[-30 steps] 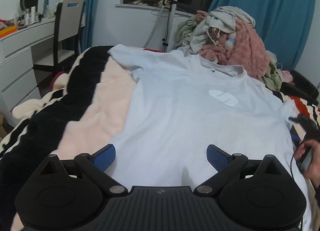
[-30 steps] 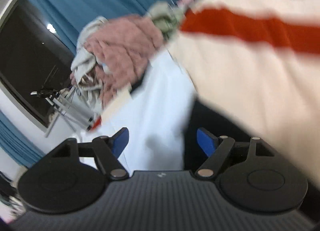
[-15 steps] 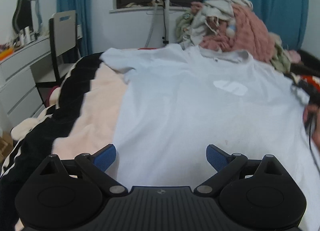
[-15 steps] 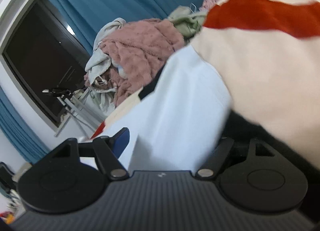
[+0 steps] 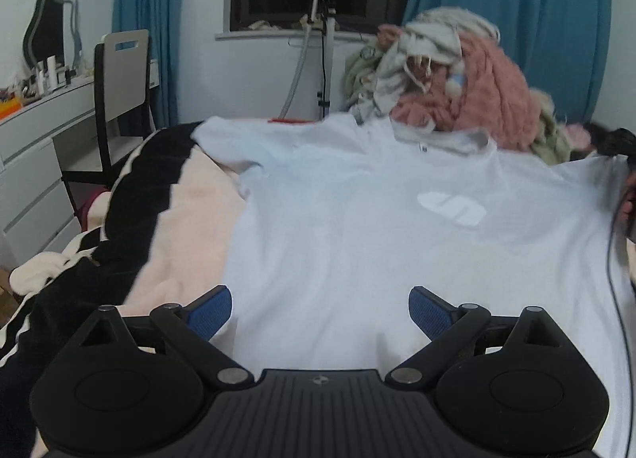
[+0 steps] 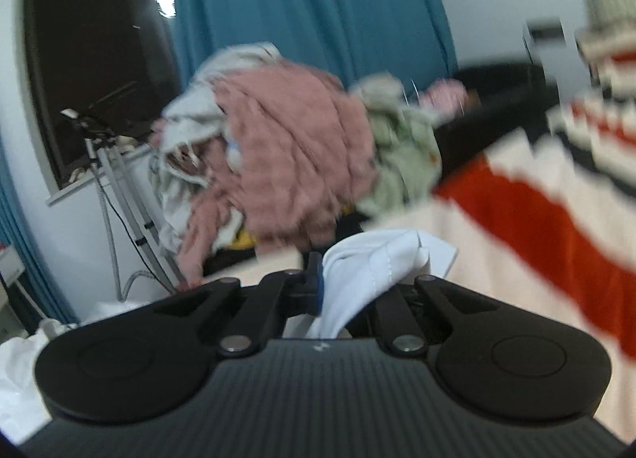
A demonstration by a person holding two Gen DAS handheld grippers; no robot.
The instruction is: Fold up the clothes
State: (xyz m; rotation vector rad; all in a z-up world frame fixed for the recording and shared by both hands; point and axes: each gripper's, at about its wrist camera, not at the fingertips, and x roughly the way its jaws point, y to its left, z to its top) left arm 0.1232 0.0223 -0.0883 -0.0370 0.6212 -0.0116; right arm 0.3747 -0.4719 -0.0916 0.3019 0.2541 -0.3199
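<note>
A pale blue T-shirt (image 5: 357, 227) with a white chest logo lies spread face up on the bed, collar at the far end. My left gripper (image 5: 320, 307) is open over the shirt's near hem, its blue pads wide apart and empty. My right gripper (image 6: 357, 283) is shut on a bunched fold of the shirt's right sleeve (image 6: 377, 259). In the left wrist view the right gripper shows as a dark shape (image 5: 616, 142) at the shirt's far right edge, lifting the fabric there.
The shirt lies on a striped fleece blanket (image 5: 131, 219) in black, cream and red (image 6: 536, 211). A heap of clothes (image 5: 457, 76) sits at the bed's far end before blue curtains. A chair (image 5: 119, 100) and white dresser (image 5: 31, 164) stand left. A garment steamer pole (image 5: 324, 60) stands by the window.
My right gripper has shut on the shirt's right sleeve and lifted it. The left gripper stayed open over the hem, shifting a little.
</note>
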